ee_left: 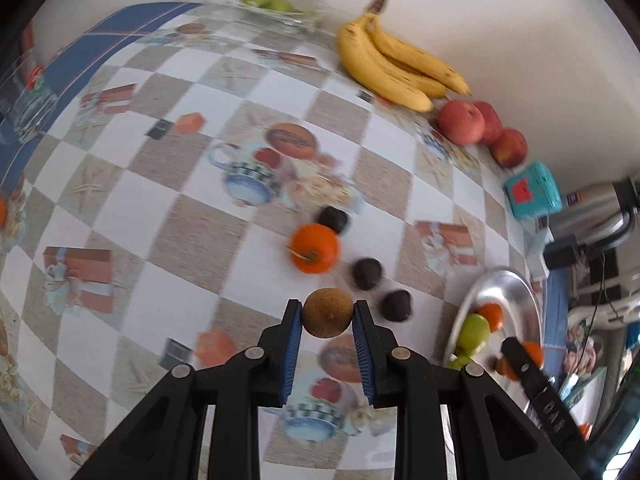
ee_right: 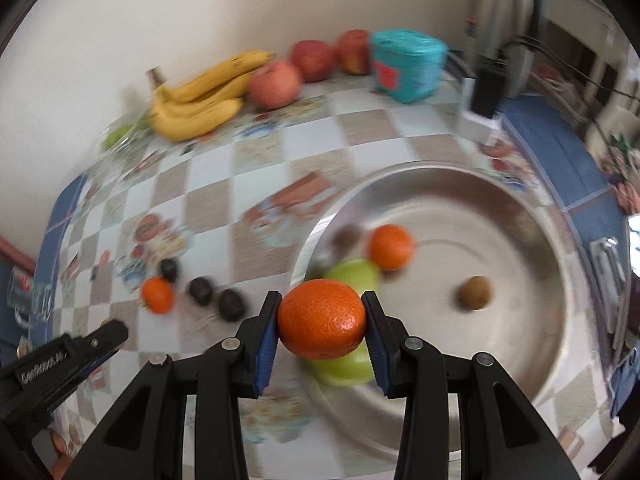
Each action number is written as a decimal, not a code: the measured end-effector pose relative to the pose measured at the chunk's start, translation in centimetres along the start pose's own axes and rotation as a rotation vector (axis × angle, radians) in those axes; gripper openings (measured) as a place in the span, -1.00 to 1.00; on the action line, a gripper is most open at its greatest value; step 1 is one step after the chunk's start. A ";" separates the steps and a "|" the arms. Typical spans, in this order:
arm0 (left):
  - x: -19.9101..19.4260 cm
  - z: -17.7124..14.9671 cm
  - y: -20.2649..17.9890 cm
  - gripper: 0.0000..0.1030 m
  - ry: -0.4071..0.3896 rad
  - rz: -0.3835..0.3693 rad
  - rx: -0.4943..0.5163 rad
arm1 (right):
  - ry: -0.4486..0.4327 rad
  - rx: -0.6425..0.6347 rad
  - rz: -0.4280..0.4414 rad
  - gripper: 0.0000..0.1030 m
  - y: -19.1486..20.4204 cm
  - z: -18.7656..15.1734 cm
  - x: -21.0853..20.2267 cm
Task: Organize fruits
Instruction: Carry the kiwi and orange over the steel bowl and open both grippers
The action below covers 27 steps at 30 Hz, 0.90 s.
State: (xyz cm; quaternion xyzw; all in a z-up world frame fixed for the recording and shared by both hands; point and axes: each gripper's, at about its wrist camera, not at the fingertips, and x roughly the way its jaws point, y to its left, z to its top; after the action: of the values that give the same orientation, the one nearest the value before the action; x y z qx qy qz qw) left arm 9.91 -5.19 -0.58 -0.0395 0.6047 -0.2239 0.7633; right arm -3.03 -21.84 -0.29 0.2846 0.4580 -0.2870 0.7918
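My left gripper is shut on a small brown round fruit and holds it above the checkered tablecloth. My right gripper is shut on an orange tangerine over the near-left rim of a steel bowl. The bowl holds a tangerine, green apples and a brown fruit. On the cloth lie another tangerine and three dark fruits. The bowl also shows in the left wrist view, at the right.
Bananas and three red apples lie along the back wall, beside a teal box and a steel kettle. A glass dish with green fruit stands at the far back. A glass stands at the left.
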 end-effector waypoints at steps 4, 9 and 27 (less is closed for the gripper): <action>0.3 -1.3 -3.1 -0.47 0.012 -0.012 0.076 | -0.018 0.062 -0.047 -0.19 -3.7 0.9 -0.7; 0.6 -3.5 -7.5 -0.47 0.032 -0.031 0.198 | -0.020 0.147 -0.088 -0.19 -8.5 1.5 -1.2; 2.9 -10.2 -15.6 -0.46 0.131 -0.025 0.478 | 0.001 0.232 -0.121 -0.18 -14.8 1.4 -1.6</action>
State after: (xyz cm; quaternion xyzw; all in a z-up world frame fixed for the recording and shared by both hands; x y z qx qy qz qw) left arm -3.78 -18.15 -0.73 0.1494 0.5821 -0.3719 0.7075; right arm -13.44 -32.48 -1.09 0.3463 0.4382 -0.3854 0.7345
